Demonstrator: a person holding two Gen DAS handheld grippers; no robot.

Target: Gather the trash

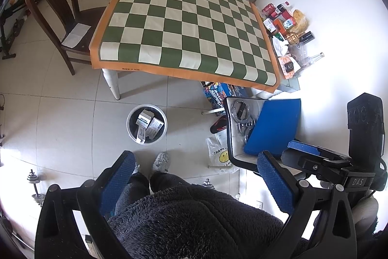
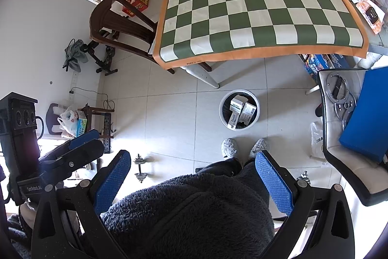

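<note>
A round white trash bin stands on the tiled floor in front of the table and holds several small cardboard boxes. It also shows in the right wrist view. The table with a green and white checkered cloth has nothing on the cloth. My left gripper is open and empty, held high above my lap. My right gripper is open and empty too, beside it. The right gripper's body shows at the right of the left wrist view.
A dark wooden chair stands left of the table. Boxes, bottles and packets lie along the table's right edge. A white chair with a blue pad and metal rings stands at right. Dumbbells lie on the floor.
</note>
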